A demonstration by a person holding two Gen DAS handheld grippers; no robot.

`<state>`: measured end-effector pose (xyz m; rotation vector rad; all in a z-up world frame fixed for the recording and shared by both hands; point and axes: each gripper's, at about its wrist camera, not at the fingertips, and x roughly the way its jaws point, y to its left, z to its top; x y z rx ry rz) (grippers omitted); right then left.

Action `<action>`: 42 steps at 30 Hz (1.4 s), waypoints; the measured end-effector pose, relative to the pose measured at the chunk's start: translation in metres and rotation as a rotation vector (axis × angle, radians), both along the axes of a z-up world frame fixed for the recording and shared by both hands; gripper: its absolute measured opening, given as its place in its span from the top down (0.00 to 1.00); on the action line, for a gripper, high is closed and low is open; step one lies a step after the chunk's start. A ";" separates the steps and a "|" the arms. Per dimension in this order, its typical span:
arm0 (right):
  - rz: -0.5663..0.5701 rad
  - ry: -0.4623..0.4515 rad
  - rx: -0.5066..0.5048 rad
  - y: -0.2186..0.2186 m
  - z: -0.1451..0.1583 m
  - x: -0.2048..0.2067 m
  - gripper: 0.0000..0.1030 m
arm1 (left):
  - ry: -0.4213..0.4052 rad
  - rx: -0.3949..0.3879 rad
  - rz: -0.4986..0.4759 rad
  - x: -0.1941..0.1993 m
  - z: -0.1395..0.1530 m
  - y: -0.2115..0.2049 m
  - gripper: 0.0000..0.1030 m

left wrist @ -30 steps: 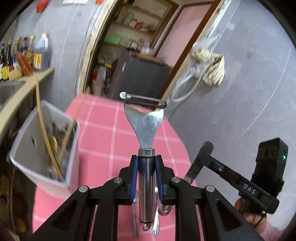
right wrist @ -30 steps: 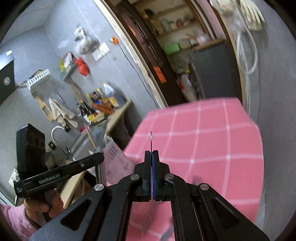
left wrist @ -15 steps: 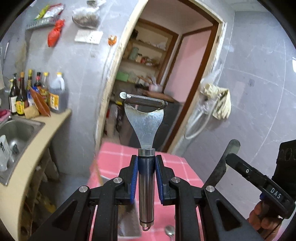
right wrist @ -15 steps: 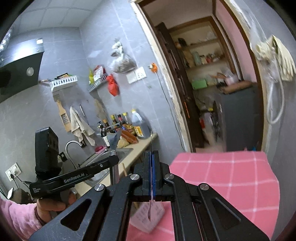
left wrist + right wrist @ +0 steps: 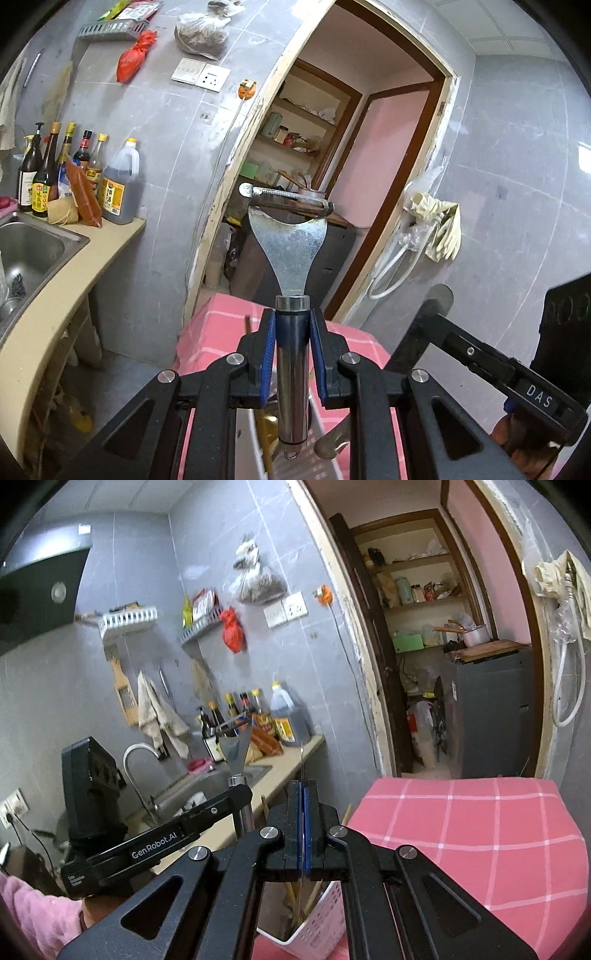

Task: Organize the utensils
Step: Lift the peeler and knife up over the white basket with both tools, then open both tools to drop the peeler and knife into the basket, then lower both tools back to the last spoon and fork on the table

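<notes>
My left gripper is shut on a steel Y-shaped peeler, held upright by its round handle with the blade bar on top. It also shows in the right wrist view. My right gripper is shut on a thin flat blade seen edge-on, likely a knife. A white slotted utensil basket stands below both grippers on the pink checked tablecloth. Spoon handles and chopsticks show in it under the left gripper.
A beige counter with a steel sink and sauce bottles runs along the left. A doorway to a pantry is straight ahead. Gloves and a hose hang on the grey wall at right.
Both grippers have tilted up from the table toward the wall and doorway, each keeping its utensil. The basket has dropped to the bottom of both views.
</notes>
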<state>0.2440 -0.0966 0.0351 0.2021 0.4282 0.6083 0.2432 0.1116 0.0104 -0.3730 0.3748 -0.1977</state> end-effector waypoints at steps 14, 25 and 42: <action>0.016 0.123 -0.087 0.017 -0.041 0.005 0.98 | 0.078 0.083 -0.039 -0.001 -0.032 -0.005 0.83; 0.016 0.166 -0.062 0.000 -0.049 0.003 0.94 | 0.118 0.064 -0.029 -0.010 -0.024 0.002 0.71; -0.285 -0.047 -0.114 -0.088 0.001 -0.042 0.12 | -0.038 0.253 0.134 -0.047 0.024 -0.057 0.00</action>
